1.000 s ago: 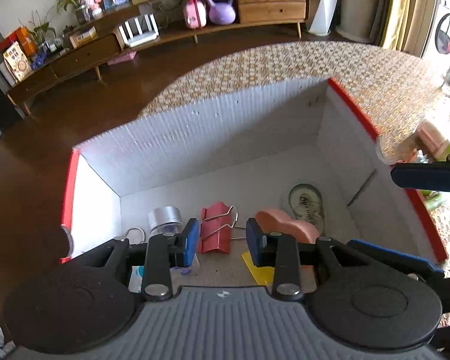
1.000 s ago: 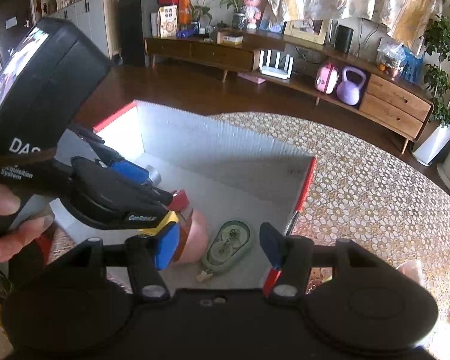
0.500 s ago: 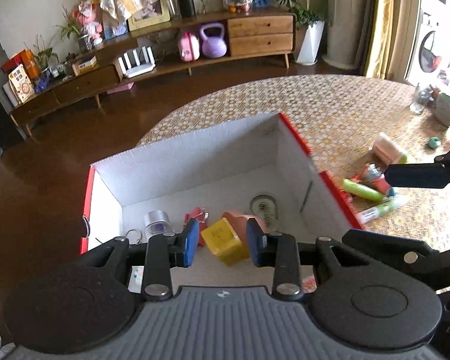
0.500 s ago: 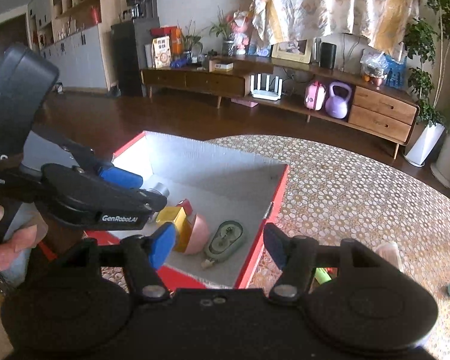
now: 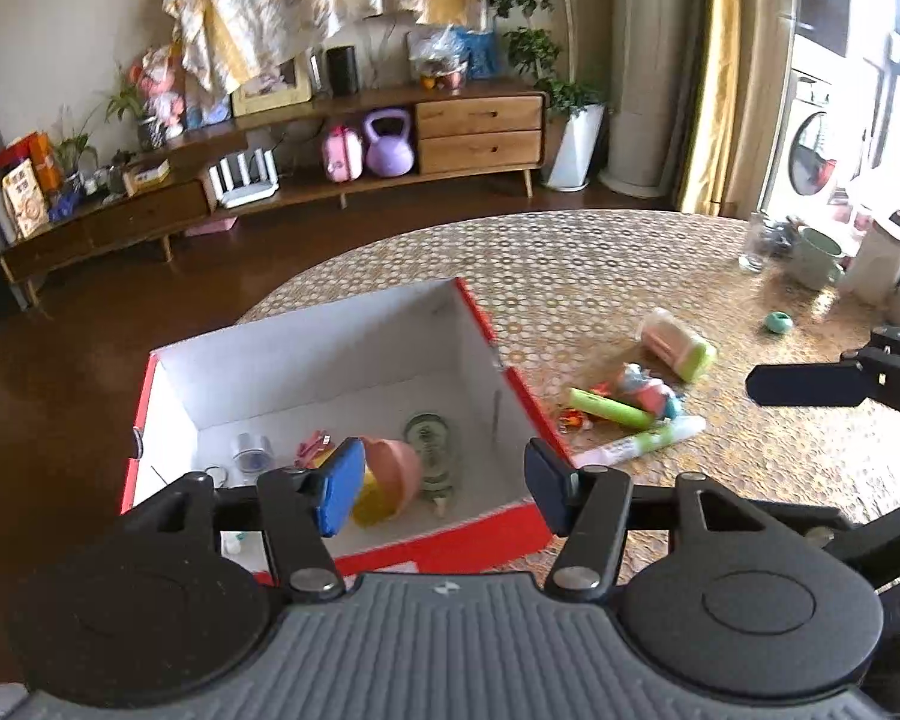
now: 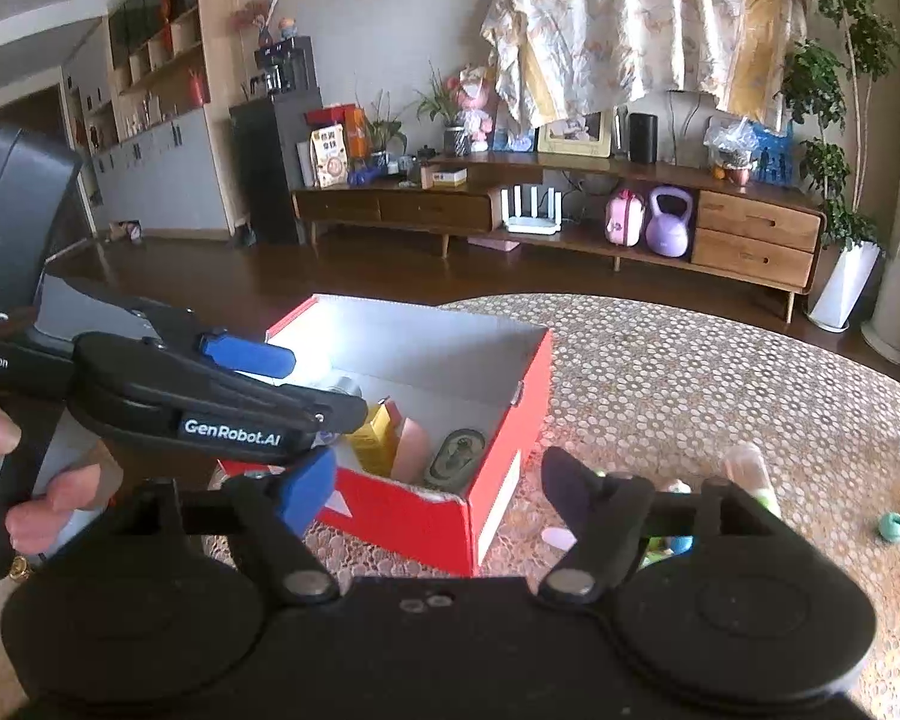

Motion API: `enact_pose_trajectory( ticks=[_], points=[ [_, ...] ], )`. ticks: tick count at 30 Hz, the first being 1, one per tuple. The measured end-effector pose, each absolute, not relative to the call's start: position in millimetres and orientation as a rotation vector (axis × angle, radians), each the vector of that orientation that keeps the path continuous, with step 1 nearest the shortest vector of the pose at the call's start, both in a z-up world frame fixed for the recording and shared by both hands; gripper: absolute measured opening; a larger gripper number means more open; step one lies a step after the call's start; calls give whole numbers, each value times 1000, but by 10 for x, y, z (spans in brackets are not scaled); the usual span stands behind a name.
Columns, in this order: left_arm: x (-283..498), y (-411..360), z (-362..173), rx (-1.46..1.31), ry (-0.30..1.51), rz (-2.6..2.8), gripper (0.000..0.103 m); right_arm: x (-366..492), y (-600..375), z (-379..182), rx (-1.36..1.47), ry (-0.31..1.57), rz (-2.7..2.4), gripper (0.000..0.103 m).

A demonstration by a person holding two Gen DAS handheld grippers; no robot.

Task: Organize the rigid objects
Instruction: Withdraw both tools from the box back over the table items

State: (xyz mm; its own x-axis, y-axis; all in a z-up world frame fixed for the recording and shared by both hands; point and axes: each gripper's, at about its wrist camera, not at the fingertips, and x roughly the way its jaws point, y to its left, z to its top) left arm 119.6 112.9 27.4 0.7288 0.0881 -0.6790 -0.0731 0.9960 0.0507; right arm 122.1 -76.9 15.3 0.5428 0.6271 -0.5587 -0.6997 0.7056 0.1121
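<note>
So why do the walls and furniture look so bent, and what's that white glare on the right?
Left wrist view: the fisheye lens bows the sideboard, and daylight at the window washes out that edge; the table's far side smears slightly. Right wrist view: similar curving, evenly lit, with the red box sharp.

Both tools (image 5: 444, 489) (image 6: 438, 495) agape, empty

1. A home living room.
2. Long wooden cabinet (image 6: 570, 222) by the wall, with toys and a picture frame (image 6: 575, 133).
3. Potted plant (image 6: 843, 120), yellow curtain (image 5: 714, 72), washing machine (image 5: 810, 147).
</note>
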Motion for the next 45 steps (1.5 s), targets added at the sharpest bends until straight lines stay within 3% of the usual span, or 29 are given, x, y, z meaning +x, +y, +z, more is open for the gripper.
enact_pose_trajectory(
  ticks=[5, 9, 12, 16, 45],
  points=[
    [1118, 915, 244, 5, 738, 60, 58, 1131, -1076, 126, -95, 604, 760, 87],
    [1059, 722, 206, 8, 708, 48, 67, 1063, -1283, 82, -91, 593, 730, 93],
    [1027, 564, 185, 8, 689, 34, 68, 1042, -1455, 26, -82, 589, 706, 98],
    [980, 398, 123, 5, 655, 33, 81, 1019, -1700, -47, -71, 579, 673, 101],
    [1665, -260, -734, 41, 736, -110, 87, 1802, -2832, -607, -31, 667, 427, 102]
  ],
)
